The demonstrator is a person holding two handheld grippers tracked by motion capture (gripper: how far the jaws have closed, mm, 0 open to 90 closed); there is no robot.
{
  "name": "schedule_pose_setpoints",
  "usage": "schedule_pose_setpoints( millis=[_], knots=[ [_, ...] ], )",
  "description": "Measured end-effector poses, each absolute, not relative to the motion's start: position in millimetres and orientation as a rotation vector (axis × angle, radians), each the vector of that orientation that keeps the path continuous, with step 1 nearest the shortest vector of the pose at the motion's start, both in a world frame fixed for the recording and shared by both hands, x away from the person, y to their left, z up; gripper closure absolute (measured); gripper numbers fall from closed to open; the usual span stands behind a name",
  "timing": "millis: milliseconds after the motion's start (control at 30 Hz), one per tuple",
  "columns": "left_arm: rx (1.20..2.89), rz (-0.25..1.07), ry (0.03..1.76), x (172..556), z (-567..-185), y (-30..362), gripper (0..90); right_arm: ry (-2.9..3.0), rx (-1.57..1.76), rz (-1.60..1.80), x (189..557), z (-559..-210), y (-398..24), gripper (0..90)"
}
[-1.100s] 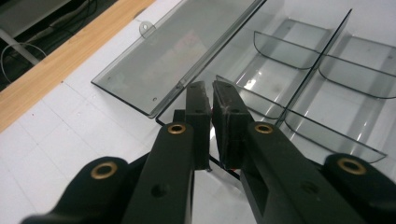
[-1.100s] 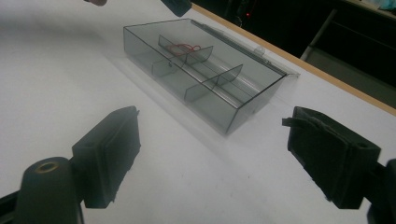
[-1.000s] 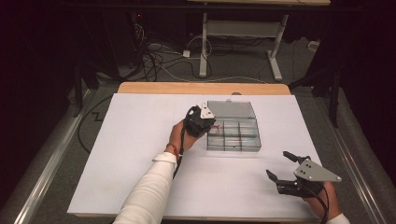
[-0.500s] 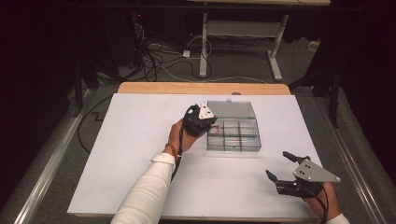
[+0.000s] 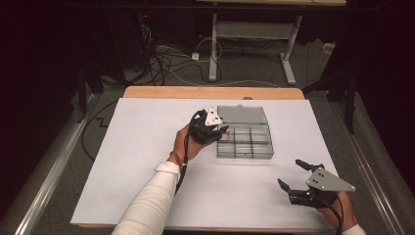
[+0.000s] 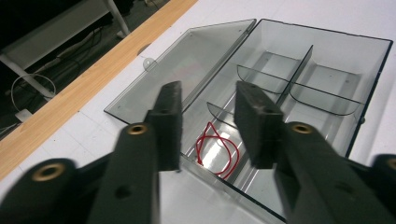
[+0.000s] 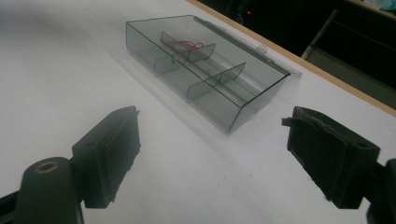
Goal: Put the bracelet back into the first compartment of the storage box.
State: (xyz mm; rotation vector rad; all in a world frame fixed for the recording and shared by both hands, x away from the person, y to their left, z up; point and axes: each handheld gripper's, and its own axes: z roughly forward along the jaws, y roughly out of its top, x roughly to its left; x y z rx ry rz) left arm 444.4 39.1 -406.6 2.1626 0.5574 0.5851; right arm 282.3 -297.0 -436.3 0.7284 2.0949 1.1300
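A clear smoky compartment box (image 5: 244,155) lies on the white table with its lid (image 5: 242,115) folded flat behind it. A red loop of thin cord (image 6: 216,148) lies in the end compartment nearest my left gripper (image 5: 222,131). In the left gripper view that gripper (image 6: 210,93) hovers just above this end of the box, open, with a narrow empty gap between its pads. My right gripper (image 5: 289,173) is held low near the table's front right, apart from the box. In the right gripper view it (image 7: 215,121) stands wide open and empty, facing the box (image 7: 177,88) and the red loop (image 7: 187,45).
The box's other compartments (image 6: 322,79) look empty. A wooden strip (image 5: 210,92) runs along the table's far edge, with cables and desk legs on the floor beyond. A white sleeve (image 5: 147,205) crosses the table's front left.
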Motion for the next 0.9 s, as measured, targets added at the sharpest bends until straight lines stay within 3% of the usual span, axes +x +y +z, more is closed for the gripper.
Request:
schedule_pose_setpoints(
  millis=[167,233,300,633,900],
  knots=[
    [2.185,0.615,0.509,437,-404,36,44.6,2.094,0.730,1.130,282,-436,-297,18.1],
    [2.187,0.641,0.498,433,-404,35,33.1,2.097,0.730,1.128,282,-437,-297,18.1],
    [2.189,0.686,0.491,429,-403,35,30.0,2.098,0.730,1.128,282,-437,-296,18.1],
    [2.156,0.739,0.436,412,-398,47,21.8,2.111,0.727,1.123,282,-438,-295,18.1],
    [2.127,0.747,0.404,398,-394,57,21.7,2.121,0.719,1.118,283,-439,-294,18.1]
  ],
)
